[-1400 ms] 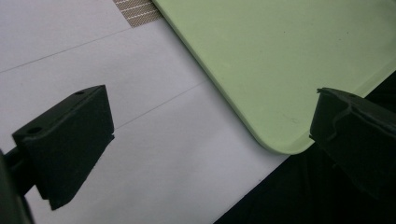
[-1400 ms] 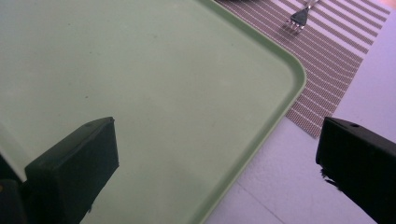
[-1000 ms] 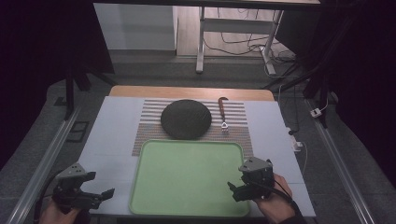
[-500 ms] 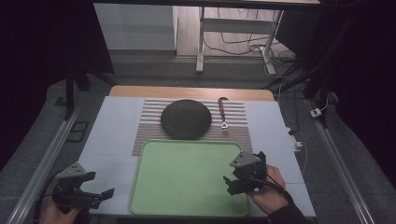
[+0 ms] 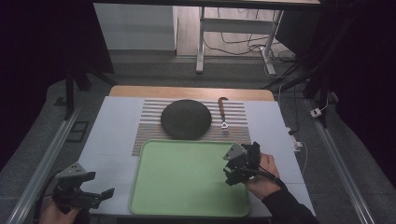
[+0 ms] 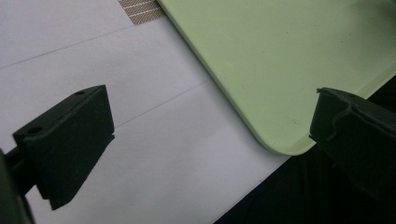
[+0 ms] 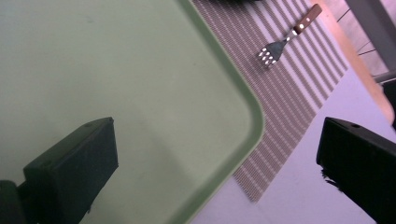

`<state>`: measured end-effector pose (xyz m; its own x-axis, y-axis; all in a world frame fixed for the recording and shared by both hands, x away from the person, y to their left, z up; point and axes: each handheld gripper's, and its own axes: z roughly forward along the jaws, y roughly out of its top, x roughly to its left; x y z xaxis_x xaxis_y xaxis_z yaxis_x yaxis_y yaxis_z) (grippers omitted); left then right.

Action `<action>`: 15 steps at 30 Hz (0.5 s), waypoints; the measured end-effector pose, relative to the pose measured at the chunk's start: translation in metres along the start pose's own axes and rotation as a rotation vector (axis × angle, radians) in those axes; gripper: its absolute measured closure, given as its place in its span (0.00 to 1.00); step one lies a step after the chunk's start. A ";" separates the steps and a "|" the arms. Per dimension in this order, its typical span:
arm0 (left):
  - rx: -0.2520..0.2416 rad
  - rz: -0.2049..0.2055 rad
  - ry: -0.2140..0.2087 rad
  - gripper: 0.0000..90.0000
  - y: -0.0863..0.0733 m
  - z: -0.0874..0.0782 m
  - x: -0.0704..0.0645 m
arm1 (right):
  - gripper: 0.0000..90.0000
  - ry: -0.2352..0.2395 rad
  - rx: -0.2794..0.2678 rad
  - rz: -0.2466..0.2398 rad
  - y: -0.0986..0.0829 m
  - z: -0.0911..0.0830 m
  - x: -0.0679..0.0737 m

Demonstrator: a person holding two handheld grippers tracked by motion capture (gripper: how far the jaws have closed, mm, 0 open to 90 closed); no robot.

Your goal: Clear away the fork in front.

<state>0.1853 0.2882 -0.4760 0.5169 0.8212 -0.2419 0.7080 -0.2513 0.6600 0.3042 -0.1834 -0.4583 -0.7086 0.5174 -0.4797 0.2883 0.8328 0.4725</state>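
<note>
Two hand-held grippers poised at the near edge of a white table (image 5: 112, 140), both with jaws spread wide and nothing between them. Right gripper (image 5: 232, 173) hovering over the right-hand part of a flat pale-green plastic tray (image 5: 187, 179), its jaws straddling the tray's rounded far right corner in the right gripper view (image 7: 254, 121). Left gripper (image 5: 100, 196) low at the near left, off the tray, facing the tray's near left corner (image 6: 285, 144) across bare table top.

Tray lying flat and empty in the near middle of the table, its far edge overlapping a brown-and-white striped placemat (image 5: 149, 121). Beyond it on the mat, a round dark plate (image 5: 186, 118) and, just to the plate's right, a metal fork with a wooden handle (image 5: 223, 115).

Tray likely light, stiff and smooth, so probably slippery under the pads; the raised rim looks the only purchase. Best taken at the rim on opposite sides, one gripper each, and kept level. Fork, thin and flat on the mat, probably easiest pinched across the handle.
</note>
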 end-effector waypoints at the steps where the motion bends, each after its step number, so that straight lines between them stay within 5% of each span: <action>1: 0.000 0.000 0.000 0.00 0.000 0.000 0.000 | 0.00 -0.010 0.006 -0.014 0.001 0.002 -0.002; 15: -0.001 -0.005 -0.004 0.00 0.000 0.000 0.001 | 0.00 -0.111 0.063 -0.121 0.016 0.034 -0.024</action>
<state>0.1856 0.2891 -0.4762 0.5152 0.8202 -0.2485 0.7104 -0.2465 0.6593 0.3479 -0.1754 -0.4645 -0.6660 0.4285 -0.6107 0.2479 0.8992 0.3606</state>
